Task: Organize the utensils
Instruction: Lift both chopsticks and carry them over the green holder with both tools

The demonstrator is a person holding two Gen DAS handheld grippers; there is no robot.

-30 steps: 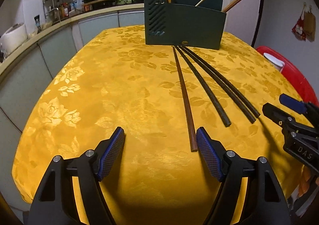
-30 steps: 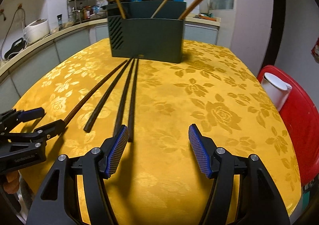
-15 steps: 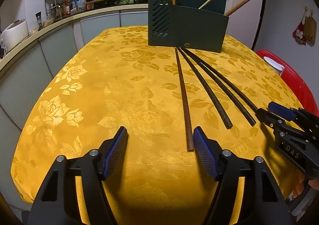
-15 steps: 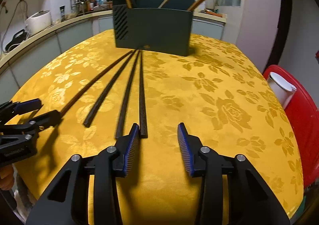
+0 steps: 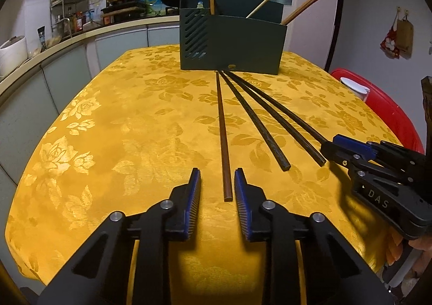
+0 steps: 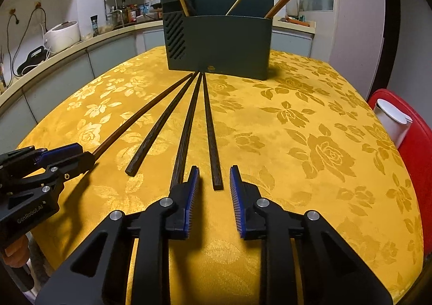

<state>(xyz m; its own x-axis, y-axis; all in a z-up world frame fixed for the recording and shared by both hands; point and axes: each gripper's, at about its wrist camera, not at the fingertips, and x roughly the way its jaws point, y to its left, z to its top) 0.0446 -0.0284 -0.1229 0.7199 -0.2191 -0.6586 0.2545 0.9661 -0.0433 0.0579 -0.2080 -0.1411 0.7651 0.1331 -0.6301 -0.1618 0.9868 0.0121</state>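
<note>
Several chopsticks lie fanned on the yellow tablecloth, tips toward a dark green utensil holder (image 5: 232, 43) that holds several wooden chopsticks. My left gripper (image 5: 217, 186) is open, its narrowed jaws on either side of the near end of the brown chopstick (image 5: 223, 132), not touching. My right gripper (image 6: 214, 182) is open, narrowed around the near end of the rightmost black chopstick (image 6: 210, 129). Two more black chopsticks (image 6: 186, 126) (image 6: 159, 126) lie between. The holder also shows in the right wrist view (image 6: 218, 46).
A red stool (image 6: 413, 143) with a white cup (image 6: 391, 118) stands right of the table. A kitchen counter (image 5: 54, 46) with a rice cooker and a rack runs along the left and back. The table's front edge (image 5: 81, 275) is just below the grippers.
Both grippers have moved forward and lined up on a chopstick's near end. Both jaws have narrowed from wide open to a small gap. The chopsticks have not moved.
</note>
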